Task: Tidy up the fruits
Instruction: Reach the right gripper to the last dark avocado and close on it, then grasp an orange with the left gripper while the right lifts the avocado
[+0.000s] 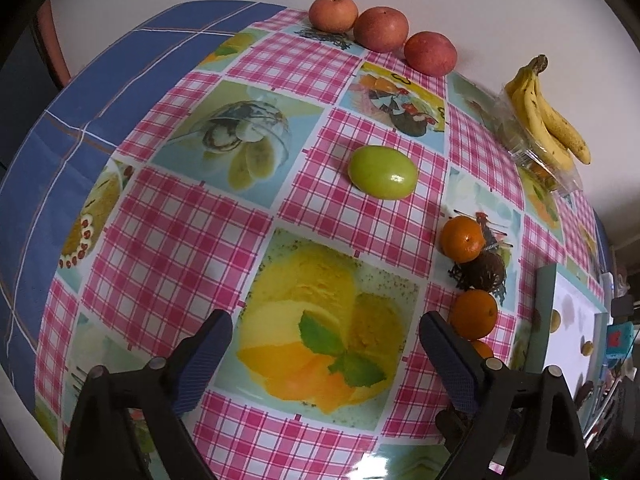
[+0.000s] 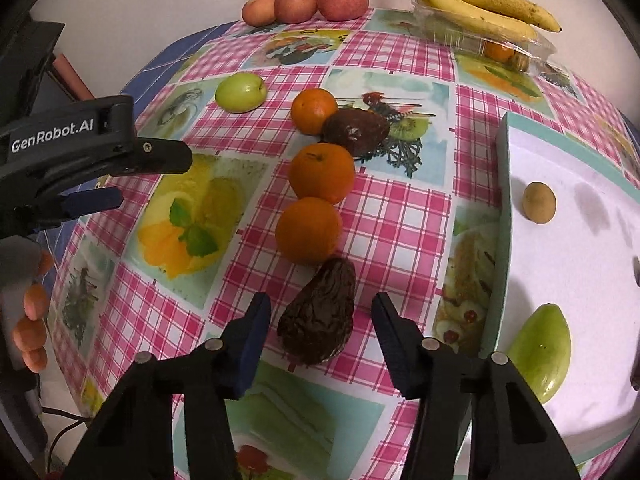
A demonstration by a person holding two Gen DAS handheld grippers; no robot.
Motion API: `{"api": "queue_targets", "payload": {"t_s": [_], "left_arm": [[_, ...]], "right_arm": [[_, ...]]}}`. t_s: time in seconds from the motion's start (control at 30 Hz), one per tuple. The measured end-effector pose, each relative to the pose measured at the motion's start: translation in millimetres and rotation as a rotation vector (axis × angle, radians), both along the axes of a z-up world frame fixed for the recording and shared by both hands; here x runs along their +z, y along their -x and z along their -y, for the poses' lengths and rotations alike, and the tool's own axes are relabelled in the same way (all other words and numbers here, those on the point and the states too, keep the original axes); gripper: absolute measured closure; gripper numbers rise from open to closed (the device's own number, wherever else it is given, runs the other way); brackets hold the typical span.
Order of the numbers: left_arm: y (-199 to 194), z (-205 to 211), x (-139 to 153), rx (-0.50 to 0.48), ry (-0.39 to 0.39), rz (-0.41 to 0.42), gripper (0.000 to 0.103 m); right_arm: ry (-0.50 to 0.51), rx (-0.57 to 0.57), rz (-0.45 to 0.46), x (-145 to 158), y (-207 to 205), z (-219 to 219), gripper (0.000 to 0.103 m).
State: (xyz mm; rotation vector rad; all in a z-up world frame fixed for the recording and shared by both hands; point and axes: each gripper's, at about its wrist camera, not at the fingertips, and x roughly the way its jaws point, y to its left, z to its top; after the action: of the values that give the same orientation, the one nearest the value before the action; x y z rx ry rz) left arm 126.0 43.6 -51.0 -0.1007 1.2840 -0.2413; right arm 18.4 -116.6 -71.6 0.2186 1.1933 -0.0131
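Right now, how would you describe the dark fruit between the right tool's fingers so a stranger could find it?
Start at the white tray on the checked tablecloth. Left of it, three oranges run in a line; the dark avocado lies at the line's near end, between the open right tool. Unlike the other dark fruit farther back, it is pear-shaped and wrinkled.

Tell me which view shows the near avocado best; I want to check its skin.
The right wrist view: the avocado lies whole between the open right gripper's fingers, wrinkled dark skin clear. The left wrist view doesn't show it.
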Motion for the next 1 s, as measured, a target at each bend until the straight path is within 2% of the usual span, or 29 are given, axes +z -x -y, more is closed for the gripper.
{"api": "queue_targets", "payload": {"t_s": [0.13,0.33,0.63,0.83,1.0], "left_arm": [[0.4,0.2,0.9,-0.001,0.004,-0.003,0.008],[0.2,4.6,0.2,-0.014,0.006,-0.011,0.008],[3.7,13.7,-2.6,-0.022,0.073,-0.051,0.008],[10.3,22.6,-0.8,-0.029,0.106,-0.050,0.008],[15.9,32.5,0.9,-0.047,0.142,-0.055,0.014]], "right_arm": [[0.005,0.008,-0.002,0.2,0.3,0.4,0.060],[0.012,0.022,-0.008,2.2,1.5,-0.4,0.066],[0.020,-0.014,0.006,7.7,9.3,17.5,0.066],[0.009,-0.039,0.035,14.7,13.0,29.5,0.066],[0.000,-0.073,0.071,27.1,20.3,44.2,0.066]]}}
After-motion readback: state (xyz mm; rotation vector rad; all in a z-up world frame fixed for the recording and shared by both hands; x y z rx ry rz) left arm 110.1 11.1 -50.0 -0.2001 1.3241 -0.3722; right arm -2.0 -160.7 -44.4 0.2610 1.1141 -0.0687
